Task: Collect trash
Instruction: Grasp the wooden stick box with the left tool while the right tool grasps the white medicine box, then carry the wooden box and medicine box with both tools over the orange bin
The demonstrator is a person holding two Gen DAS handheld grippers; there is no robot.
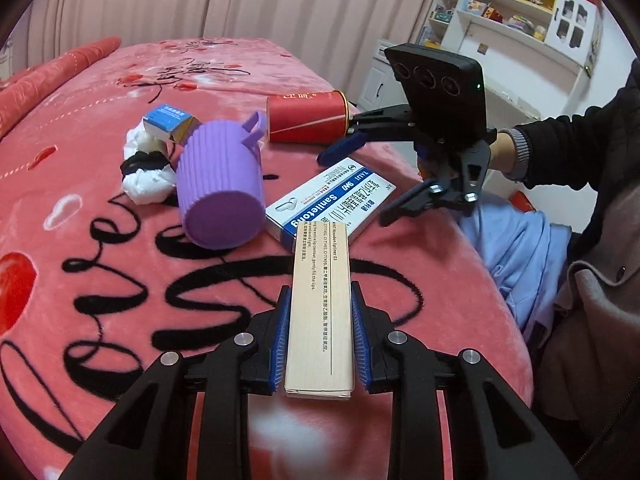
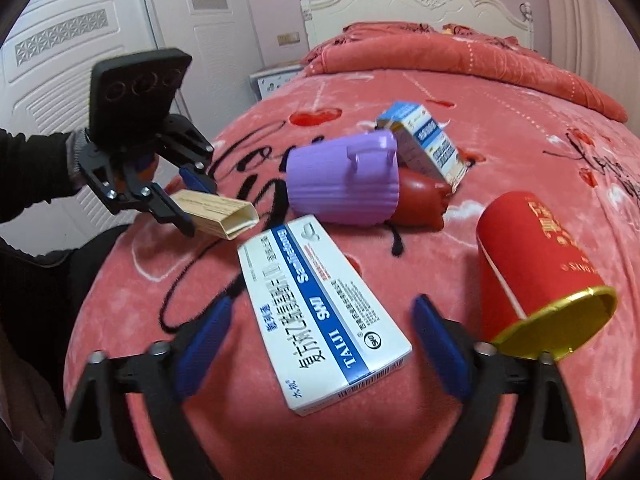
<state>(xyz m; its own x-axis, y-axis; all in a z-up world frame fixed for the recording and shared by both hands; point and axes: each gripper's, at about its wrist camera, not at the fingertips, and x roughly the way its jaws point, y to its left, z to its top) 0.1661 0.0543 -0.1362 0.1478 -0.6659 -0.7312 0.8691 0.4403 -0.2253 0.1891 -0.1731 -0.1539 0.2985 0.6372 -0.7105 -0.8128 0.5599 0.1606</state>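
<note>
On the pink bedspread (image 1: pixel 100 184), a beige carton (image 1: pixel 320 312) is clamped by the left gripper (image 1: pixel 320 336), while a blue-and-white box (image 2: pixel 324 320) is straddled, untouched, by the spread right gripper (image 2: pixel 320 344) near a purple bin (image 1: pixel 220 184).

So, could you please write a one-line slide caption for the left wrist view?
Left gripper clamps a slim beige box above the pink blanket, beside a tipped purple bin.

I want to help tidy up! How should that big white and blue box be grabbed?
Grab the white and blue box across its two long edges, coming down from above. It lies flat on the blanket, thin and wide, and the right tool already has an open finger on each side.
</note>
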